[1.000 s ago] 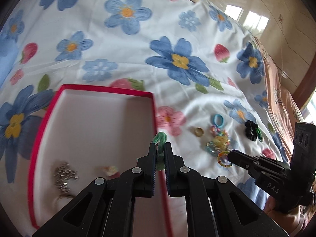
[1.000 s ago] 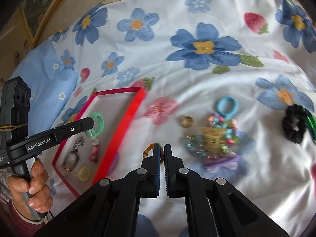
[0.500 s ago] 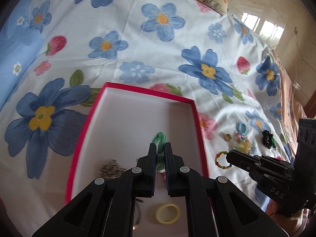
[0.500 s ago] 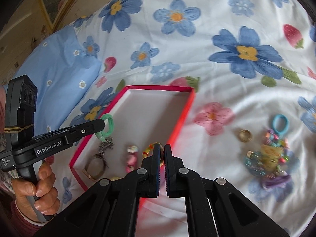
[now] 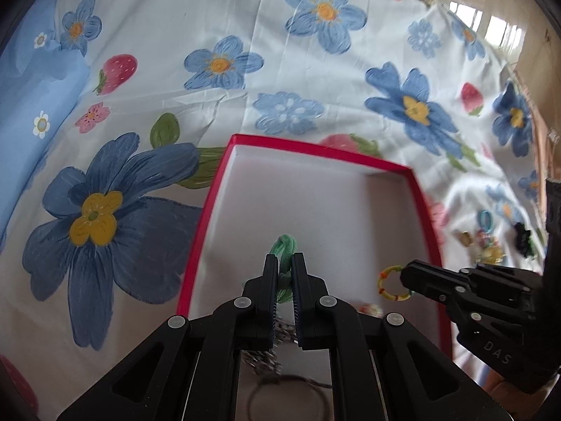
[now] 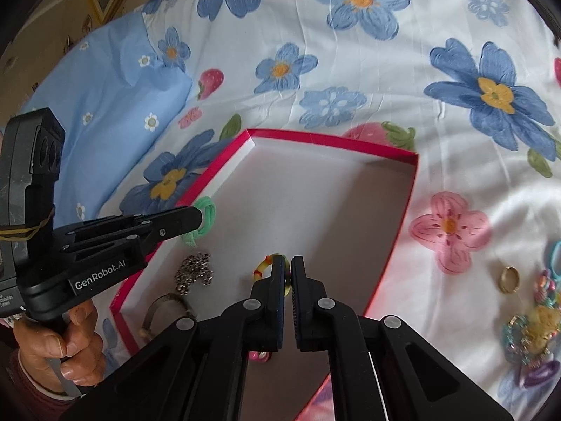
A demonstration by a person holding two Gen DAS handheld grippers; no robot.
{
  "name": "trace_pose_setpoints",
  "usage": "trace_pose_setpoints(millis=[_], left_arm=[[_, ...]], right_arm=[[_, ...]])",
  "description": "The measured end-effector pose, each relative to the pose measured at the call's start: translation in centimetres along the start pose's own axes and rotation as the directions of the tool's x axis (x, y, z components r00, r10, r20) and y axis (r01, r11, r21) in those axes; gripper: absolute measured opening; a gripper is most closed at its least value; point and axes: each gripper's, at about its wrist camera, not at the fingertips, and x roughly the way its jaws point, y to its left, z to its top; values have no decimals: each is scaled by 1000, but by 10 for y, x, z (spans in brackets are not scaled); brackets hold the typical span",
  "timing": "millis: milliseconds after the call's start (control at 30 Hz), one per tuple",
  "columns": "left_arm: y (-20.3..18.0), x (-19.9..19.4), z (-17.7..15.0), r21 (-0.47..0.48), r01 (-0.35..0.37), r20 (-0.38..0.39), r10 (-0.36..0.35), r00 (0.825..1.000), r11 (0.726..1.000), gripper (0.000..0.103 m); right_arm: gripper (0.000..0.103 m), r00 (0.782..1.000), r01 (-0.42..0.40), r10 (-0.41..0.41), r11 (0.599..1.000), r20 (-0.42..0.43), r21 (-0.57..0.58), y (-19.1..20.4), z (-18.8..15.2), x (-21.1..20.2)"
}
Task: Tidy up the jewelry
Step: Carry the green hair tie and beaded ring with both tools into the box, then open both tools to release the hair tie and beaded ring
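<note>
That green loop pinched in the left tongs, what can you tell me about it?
The green loop looks like a mint-green hair tie of soft twisted cord, apparently doubled into a small ring. The left tongs are shut on it, so it sticks out past their tips, part hidden between the fingers. It hangs over the white inside of the red-rimmed box, near the left wall. Whether it touches anything but the tongs is unclear.

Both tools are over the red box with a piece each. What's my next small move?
Probably lower and open both tools. The left tool pinches the green hair tie, the right tool the beaded ring, and both hang above the box floor.
</note>
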Motion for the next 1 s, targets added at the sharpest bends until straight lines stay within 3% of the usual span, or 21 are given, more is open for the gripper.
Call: trace_pose_setpoints(millis=[533, 667, 767, 867, 1000], left_arm=[[-9, 36, -4, 42, -36, -48, 38, 998, 998, 13], [-4, 33, -5, 19, -36, -44, 37, 998, 999, 24], [-2, 29, -5, 7, -37, -37, 37, 999, 999, 25], [-1, 22, -6, -11, -29, -27, 28, 999, 1000, 39], [1, 9, -10, -32, -20, -5, 20, 1000, 999, 47]], right_arm=[[8, 998, 14, -14, 1000, -54, -2, -5, -4, 25], [10, 999, 7, -7, 1000, -47, 12, -7, -4, 22], [21, 1000, 1, 0, 1000, -28, 27, -9, -3, 14], [22, 1000, -6, 6, 999, -4, 34, -9, -3, 4], [23, 1000, -10, 9, 999, 23, 42, -8, -3, -11]])
